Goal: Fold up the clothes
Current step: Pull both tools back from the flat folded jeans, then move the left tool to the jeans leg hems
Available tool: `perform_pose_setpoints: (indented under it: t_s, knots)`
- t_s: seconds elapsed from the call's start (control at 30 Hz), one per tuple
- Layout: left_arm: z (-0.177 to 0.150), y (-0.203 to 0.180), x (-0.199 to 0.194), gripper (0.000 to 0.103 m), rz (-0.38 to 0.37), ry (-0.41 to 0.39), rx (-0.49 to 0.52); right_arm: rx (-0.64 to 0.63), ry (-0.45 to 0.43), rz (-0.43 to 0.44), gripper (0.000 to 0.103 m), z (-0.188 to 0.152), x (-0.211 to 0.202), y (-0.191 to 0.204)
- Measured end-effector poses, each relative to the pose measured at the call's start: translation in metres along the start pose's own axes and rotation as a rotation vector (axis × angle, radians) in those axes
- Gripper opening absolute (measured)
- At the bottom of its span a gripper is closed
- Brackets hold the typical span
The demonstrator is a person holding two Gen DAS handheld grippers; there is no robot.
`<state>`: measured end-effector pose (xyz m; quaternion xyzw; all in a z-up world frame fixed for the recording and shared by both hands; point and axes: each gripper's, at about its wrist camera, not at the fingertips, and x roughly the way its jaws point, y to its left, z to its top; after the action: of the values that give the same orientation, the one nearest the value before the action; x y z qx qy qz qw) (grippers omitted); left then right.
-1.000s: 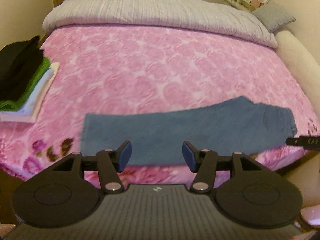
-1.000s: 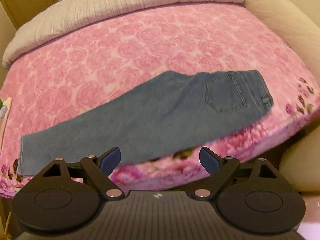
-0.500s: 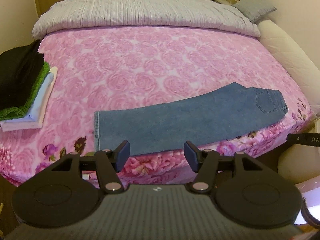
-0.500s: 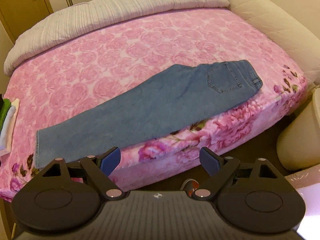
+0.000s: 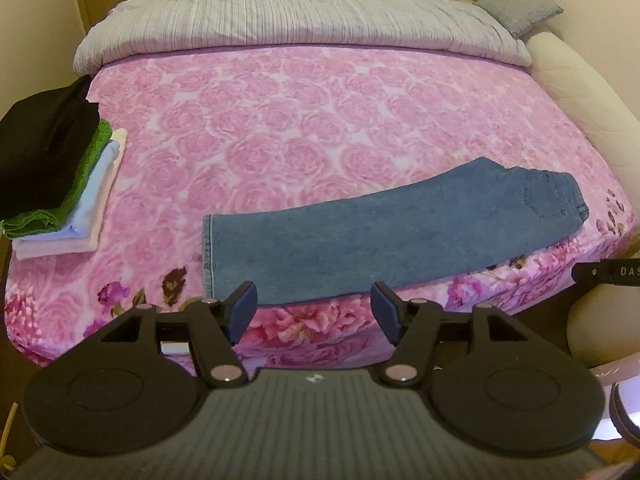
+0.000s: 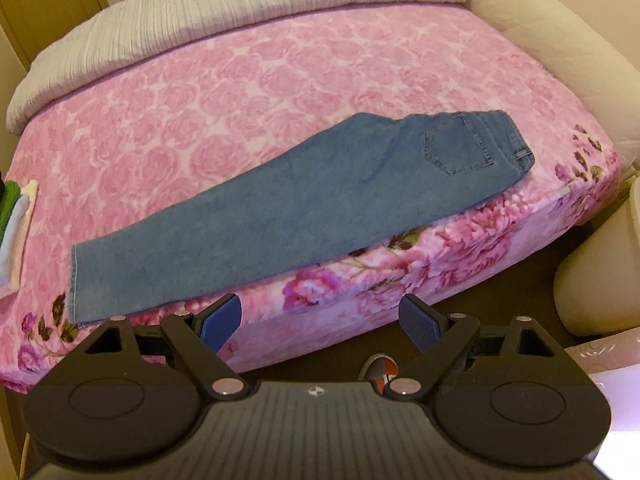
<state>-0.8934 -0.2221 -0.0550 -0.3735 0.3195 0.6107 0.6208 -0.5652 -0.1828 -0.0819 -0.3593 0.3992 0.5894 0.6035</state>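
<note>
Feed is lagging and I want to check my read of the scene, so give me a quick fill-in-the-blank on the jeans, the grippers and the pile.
1. The jeans lie flat near the bed's front edge, the back pocket facing ____.
2. Both the left gripper and the right gripper are ____ and hold nothing.
3. In the stack of folded clothes, the top garment is ____.
4. The blanket under the jeans has a pink ____ pattern.

Missing words: up; open; black; rose
</note>
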Motion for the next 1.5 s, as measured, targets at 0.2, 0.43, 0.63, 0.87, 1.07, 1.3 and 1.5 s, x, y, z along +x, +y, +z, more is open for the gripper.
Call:
perform_pose_setpoints:
  t_s: [0.2, 0.43, 0.63, 0.87, 1.07, 1.3, 1.5]
  knots:
    - [-0.001, 0.000, 0.005, 0.059, 0.008, 0.020, -0.003, -0.019, 0.020, -0.001, 0.088, -0.001, 0.006, 0.006]
    - [0.006, -0.014, 0.020, 0.059, 0.036, 0.048, -0.028, -0.029, 0.056, 0.005, 0.088, 0.004, 0.019, -0.004]
    - [0.018, -0.042, 0.039, 0.060, 0.084, 0.060, -0.104, -0.093, 0.081, 0.026, 0.088, 0.038, 0.042, -0.024]
    - [0.020, -0.088, 0.080, 0.060, 0.101, 0.084, -0.309, -0.216, 0.091, 0.040, 0.088, 0.097, 0.073, -0.072]
    - [-0.004, -0.105, 0.112, 0.060, 0.104, 0.100, -0.505, -0.262, 0.166, 0.002, 0.088, 0.116, 0.125, -0.134]
    - [-0.032, -0.084, 0.153, 0.060, 0.114, 0.086, -0.640, -0.192, 0.220, 0.027, 0.088, 0.106, 0.173, -0.164]
    - [-0.063, -0.046, 0.215, 0.053, 0.166, -0.005, -0.653, -0.048, 0.072, 0.063, 0.088, 0.088, 0.236, -0.175]
